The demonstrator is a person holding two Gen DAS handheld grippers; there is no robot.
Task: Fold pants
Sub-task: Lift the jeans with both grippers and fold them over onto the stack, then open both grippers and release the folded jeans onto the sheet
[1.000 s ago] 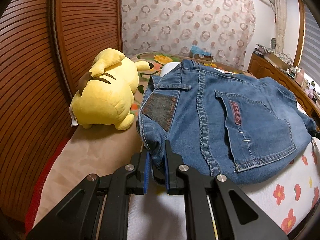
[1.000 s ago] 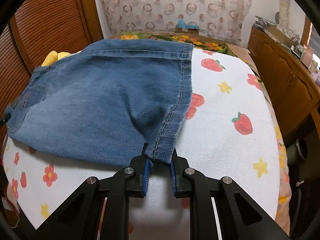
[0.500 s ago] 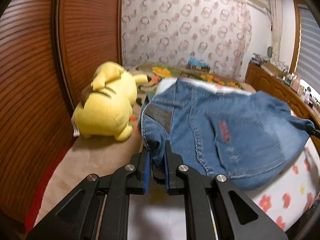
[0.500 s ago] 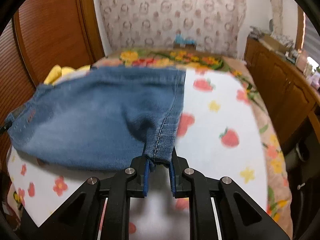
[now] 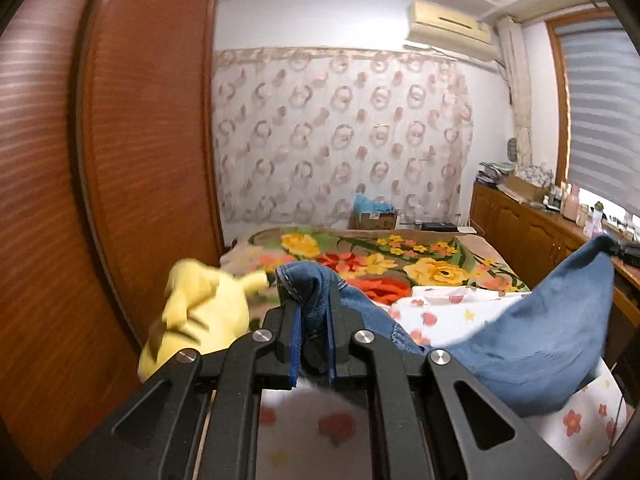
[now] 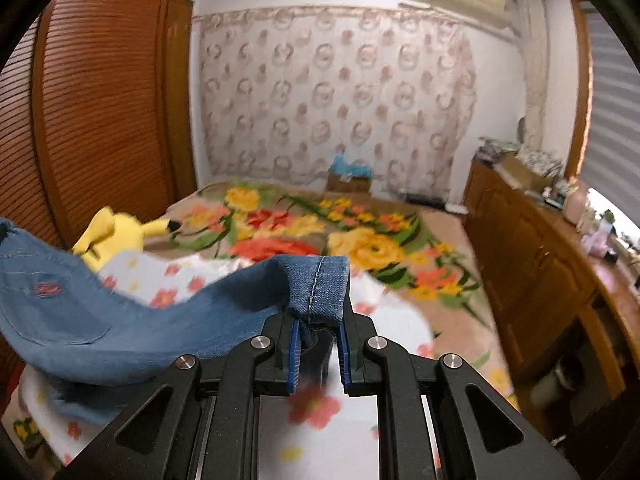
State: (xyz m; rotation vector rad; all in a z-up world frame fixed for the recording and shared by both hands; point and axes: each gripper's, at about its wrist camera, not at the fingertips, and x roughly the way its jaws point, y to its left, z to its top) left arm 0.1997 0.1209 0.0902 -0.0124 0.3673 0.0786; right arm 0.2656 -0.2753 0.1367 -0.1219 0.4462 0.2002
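Note:
The blue denim pants (image 5: 548,344) hang lifted above the bed between my two grippers. My left gripper (image 5: 311,312) is shut on the waistband corner, which bunches up over its fingers. My right gripper (image 6: 318,320) is shut on the hemmed corner of the pants (image 6: 120,320), with a stitched seam showing above its fingers. The cloth sags in a curve from each grip toward the other gripper. The far raised corner shows at the right in the left wrist view and at the left in the right wrist view.
A yellow plush toy (image 5: 196,320) lies at the bed's left, also in the right wrist view (image 6: 112,232). The white flowered sheet (image 6: 168,280) and floral blanket (image 5: 380,256) cover the bed. A wooden wardrobe (image 5: 120,160) stands left, a cabinet (image 6: 532,264) right.
Both grippers have risen and tilted up, lifting the near edge of the pants off the bed. The views now look across the room instead of down at the flat pants.

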